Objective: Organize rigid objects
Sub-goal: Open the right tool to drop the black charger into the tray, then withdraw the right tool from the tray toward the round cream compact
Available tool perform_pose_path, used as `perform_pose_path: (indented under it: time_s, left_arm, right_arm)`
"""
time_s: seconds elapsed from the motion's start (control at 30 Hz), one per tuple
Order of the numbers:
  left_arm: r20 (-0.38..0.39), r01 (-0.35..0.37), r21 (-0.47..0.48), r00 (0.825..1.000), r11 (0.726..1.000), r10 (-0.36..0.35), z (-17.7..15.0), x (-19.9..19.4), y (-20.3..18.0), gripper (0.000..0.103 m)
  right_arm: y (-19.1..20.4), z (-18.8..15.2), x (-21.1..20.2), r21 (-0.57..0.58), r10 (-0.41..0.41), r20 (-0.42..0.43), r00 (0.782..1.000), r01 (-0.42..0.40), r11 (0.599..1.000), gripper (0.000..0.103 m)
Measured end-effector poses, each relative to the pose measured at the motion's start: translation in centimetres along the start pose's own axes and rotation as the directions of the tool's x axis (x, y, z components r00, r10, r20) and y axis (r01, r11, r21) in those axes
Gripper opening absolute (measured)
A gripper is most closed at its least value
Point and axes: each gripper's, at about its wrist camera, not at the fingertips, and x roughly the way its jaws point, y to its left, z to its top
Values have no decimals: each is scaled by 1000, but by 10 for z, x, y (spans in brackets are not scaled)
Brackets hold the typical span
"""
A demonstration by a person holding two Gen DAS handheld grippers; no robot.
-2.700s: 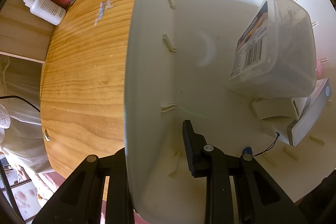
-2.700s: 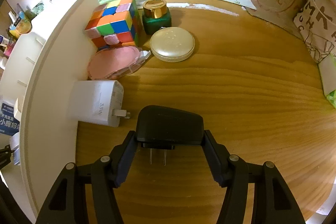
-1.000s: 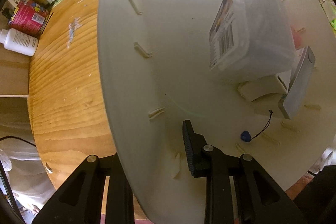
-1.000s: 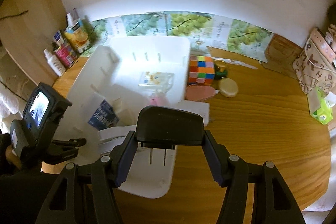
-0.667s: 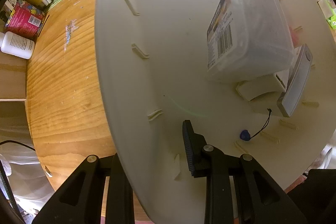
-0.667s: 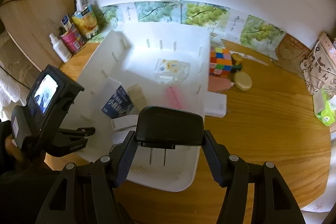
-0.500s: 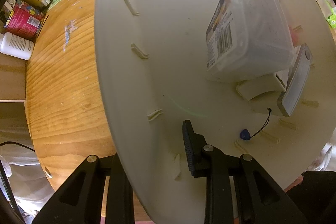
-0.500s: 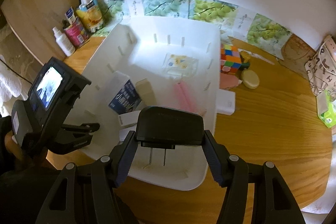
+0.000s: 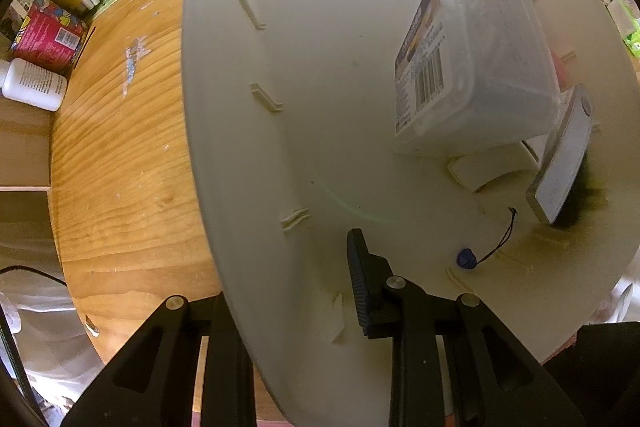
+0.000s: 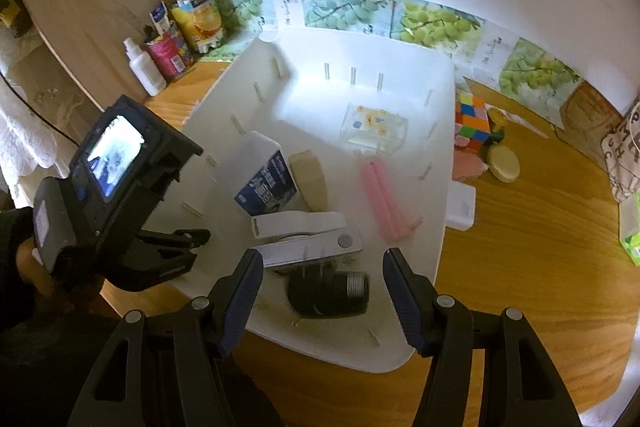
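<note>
R gripper (image 10: 323,285) empty over black adapter (image 10: 328,293) in white bin (image 10: 436,155); L gripper (image 9: 288,291) on bin wall.

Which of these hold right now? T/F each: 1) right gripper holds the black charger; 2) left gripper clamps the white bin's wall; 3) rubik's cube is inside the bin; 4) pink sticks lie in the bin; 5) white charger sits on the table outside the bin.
1) False. The right gripper is open and empty; the black charger lies in the white bin below it.
2) True. The left gripper straddles the wall, one finger inside, one outside.
3) False. The rubik's cube stands on the table beside the bin.
4) True. The pink sticks lie on the bin floor.
5) True. The white charger rests against the bin's outer wall.
</note>
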Motion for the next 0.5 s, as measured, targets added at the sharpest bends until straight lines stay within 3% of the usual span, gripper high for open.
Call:
perform_pose_path:
  time_s: [0.13,0.5]
  left_arm:
    - [2,-6,-16,1000,1000,6,0,1,0,28]
    - [-20,-24,-80,1000,997,22,8,4,-5,28]
  right_arm:
    - [-7,1,-1,-8,18,8,1000,-18,1000,71]
    - [-44,4,-6,-26,45,44,998,-44,999,77]
